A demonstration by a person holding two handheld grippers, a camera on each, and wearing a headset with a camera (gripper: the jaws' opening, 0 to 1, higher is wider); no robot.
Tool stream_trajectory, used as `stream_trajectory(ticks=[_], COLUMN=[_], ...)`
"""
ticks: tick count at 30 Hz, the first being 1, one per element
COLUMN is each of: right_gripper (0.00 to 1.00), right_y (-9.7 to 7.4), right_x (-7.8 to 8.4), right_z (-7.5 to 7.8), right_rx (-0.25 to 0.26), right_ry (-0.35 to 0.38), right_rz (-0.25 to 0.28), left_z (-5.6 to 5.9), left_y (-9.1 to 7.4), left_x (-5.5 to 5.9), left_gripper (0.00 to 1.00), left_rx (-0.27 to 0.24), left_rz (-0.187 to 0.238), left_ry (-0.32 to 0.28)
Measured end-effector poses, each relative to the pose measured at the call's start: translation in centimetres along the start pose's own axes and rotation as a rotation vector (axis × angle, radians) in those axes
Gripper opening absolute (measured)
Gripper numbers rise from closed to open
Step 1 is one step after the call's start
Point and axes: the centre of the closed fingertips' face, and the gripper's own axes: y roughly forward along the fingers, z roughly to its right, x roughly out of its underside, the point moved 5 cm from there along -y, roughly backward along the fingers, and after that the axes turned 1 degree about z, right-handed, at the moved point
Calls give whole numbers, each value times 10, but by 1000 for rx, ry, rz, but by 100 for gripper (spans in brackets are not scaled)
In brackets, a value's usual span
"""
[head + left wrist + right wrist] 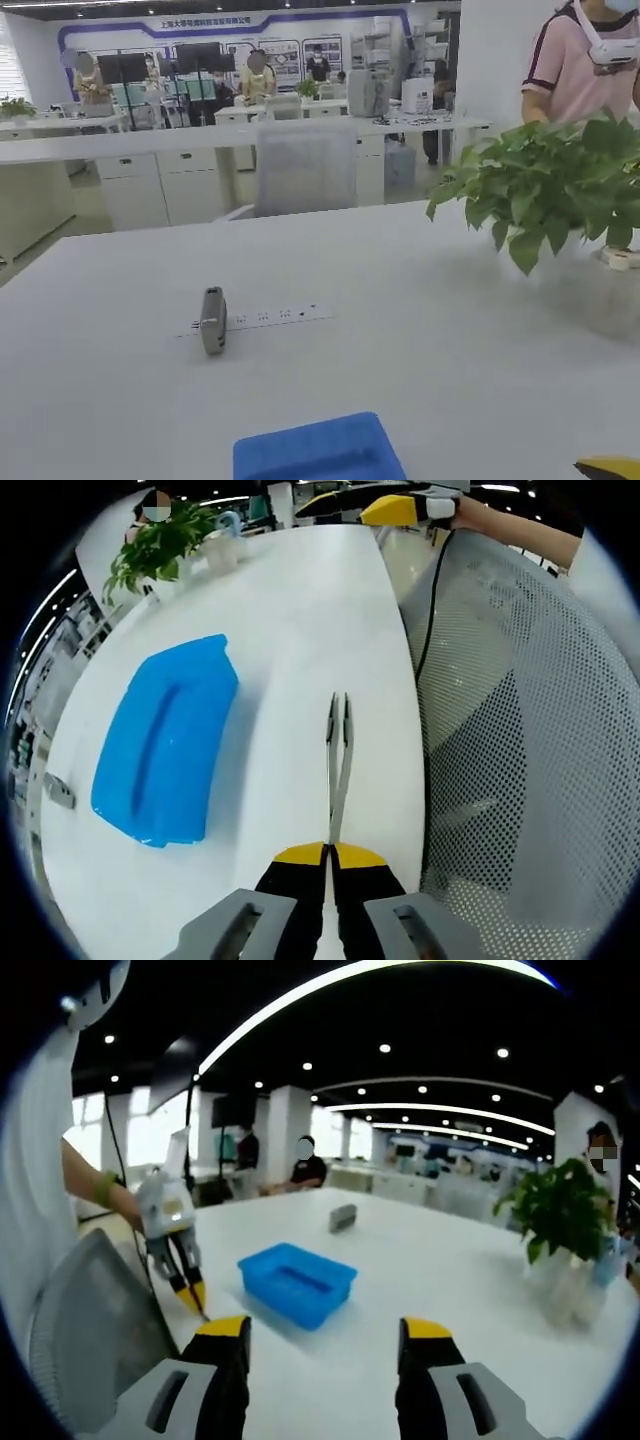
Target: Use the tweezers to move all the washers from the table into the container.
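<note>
We log the left gripper (pixel 330 858) clamped tight on the handle end of the tweezers (pixel 338 750); the tweezers run out ahead alongside the container (pixel 160 745), clear of its wall, tips almost together, nothing we can make out between them; in the right gripper view the left gripper (pixel 190 1290) hangs just beside the container (pixel 297 1282) on the chair (pixel 90 1330) side, aimed down at the table (pixel 430 1270); whether the tips touch it we cannot tell. The right gripper (pixel 325 1328) has its jaws wide apart, holds nothing, and faces the container from the near side.

Risks, as we judge them: the grip sits far back on the tweezers, so they may twist or slip in the jaws once pressed on the table; the tips look nearly shut, so we doubt they can straddle a washer without a regrip; a hard pinch could flick a washer off the table edge on the chair side of the container; a washer let go early would land short of the container rim.

Container (pixel 320 450): open blue tray, upright, inside reads plain blue; washers are too small to tell, in it or on the table around it. Beyond the container sits an adaptor (pixel 213 320); farther beyond, a plant (pixel 550 190).
</note>
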Motion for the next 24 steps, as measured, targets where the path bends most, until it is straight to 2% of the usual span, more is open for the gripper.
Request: stream_trajectory(ticks=[2,5,9,12,13,14,16,17,18,19,20,21,22,23,24], right_gripper=[56,55,55,55,55,56,57,57,58,60,62,65,71,75,79], right_y=[0,1,1,0,0,-1,-1,-2,-2,-3,-4,-6,-7,-8,-10], right_x=[0,1,3,3,2,2,2,1,1,0,-1,-4,-6,-9,-11], right_z=[-1,-3,-5,-4,-4,-3,-1,0,1,2,6,12,14,15,18], right_rx=[-7,-22,-36,-32,-30,-26,-12,-3,5,21,48,99,124,139,163], right_ry=[7,8,19,31,37,43,47,48,50,48,33,0,-14,-12,0], right_rz=[1,-4,-14,-8,-6,-1,2,6,10,16,21,34,49,70,93], left_z=[0,2,4,6,7,7,8,8,7,8,8,8,8,7,6], left_y=[-6,-17,-38,-62,-68,-78,-90,-100,-106,-113,-118,-123,-126,-129,-133], left_x=[0,2,2,2,2,1,-2,-4,-6,-9,-9,-11,-12,-13,-13], left_gripper=[0,6,10,15,17,18,24,29,32,36,42,47,52,59,66], left_rx=[-40,-90,-178,-264,-282,-318,-356,-395,-421,-460,-493,-538,-561,-585,-630], left_rz=[33,74,190,335,376,447,546,620,668,736,771,821,851,876,914], left_ry=[-44,-112,-246,-394,-428,-488,-552,-578,-590,-604,-616,-616,-623,-644,-669])
